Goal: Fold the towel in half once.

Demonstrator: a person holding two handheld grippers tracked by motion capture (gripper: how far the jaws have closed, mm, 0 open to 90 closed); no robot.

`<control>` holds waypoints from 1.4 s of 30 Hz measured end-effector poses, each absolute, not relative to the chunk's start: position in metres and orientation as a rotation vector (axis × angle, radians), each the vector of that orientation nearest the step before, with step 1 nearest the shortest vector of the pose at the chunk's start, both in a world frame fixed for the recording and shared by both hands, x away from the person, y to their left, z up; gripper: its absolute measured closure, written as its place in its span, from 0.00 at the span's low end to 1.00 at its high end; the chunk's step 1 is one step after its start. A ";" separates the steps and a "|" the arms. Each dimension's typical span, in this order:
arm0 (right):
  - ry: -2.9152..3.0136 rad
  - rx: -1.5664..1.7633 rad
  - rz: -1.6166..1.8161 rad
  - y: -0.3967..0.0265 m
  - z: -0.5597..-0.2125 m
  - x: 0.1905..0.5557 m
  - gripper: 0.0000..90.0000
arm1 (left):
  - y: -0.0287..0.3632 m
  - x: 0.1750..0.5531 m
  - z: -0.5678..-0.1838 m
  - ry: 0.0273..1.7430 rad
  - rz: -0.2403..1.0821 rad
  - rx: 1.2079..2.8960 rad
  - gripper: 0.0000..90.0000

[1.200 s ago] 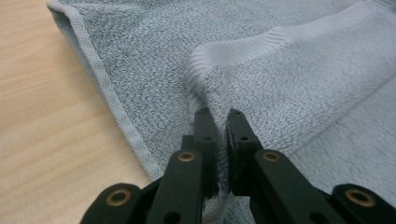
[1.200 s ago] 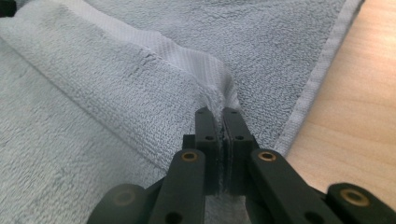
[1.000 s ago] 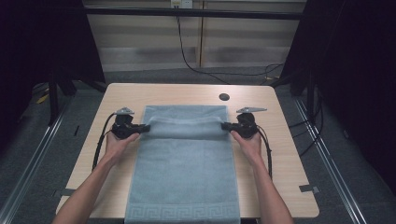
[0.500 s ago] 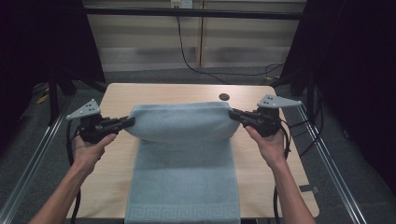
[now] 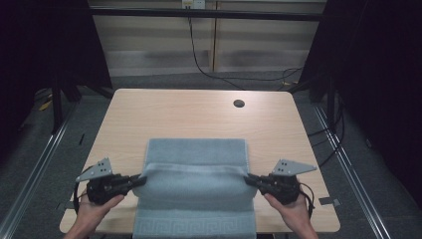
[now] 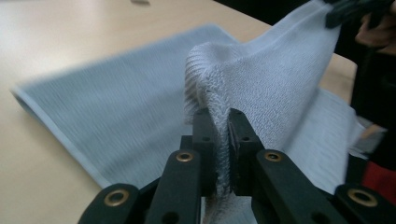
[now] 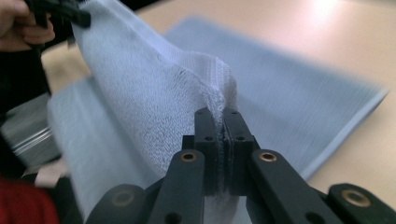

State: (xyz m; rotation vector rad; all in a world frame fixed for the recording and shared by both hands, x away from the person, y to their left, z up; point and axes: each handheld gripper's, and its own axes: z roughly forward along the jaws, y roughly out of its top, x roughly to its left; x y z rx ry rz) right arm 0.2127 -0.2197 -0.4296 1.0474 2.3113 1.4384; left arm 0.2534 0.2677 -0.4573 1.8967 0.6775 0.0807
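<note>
Pale blue towel (image 5: 196, 172) on the worktop (image 5: 189, 114), at its near edge, far part lying flat, patterned near end hanging over the edge. Far edge folded toward the person and lifted, stretched between the two grippers into a raised band across the towel's width. Left gripper (image 5: 135, 181) at the towel's left side, clenched on the corner of the lifted edge; in the left gripper view (image 6: 223, 135), cloth pinched between the two black jaws and bunched above them. Right gripper (image 5: 250, 180) at the right side, likewise clenched on the opposite corner; in the right gripper view (image 7: 219, 140), jaws pressed together with the hem caught between. Both grippers near the worktop's front edge, just beside the towel's long sides, jaws pointing inward toward each other. Round hole (image 5: 239, 103) in the worktop well beyond the towel, toward the far right.
</note>
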 end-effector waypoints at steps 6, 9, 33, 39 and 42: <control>2.432 1.083 1.399 -0.218 -0.460 0.188 0.93 | 0.268 0.227 -0.479 0.656 0.001 1.957 0.90; 2.489 1.070 1.380 -0.216 -0.468 0.170 0.90 | 0.267 0.213 -0.483 0.624 -0.040 2.002 0.85; 2.479 1.085 1.309 -0.211 -0.474 0.256 0.70 | 0.250 0.323 -0.489 0.835 0.066 2.006 0.61; 2.483 1.146 1.207 -0.197 -0.495 0.304 0.70 | 0.237 0.347 -0.507 0.876 0.114 2.054 0.67; 2.504 1.158 1.187 -0.195 -0.501 0.301 0.70 | 0.238 0.334 -0.505 0.844 0.100 2.087 0.68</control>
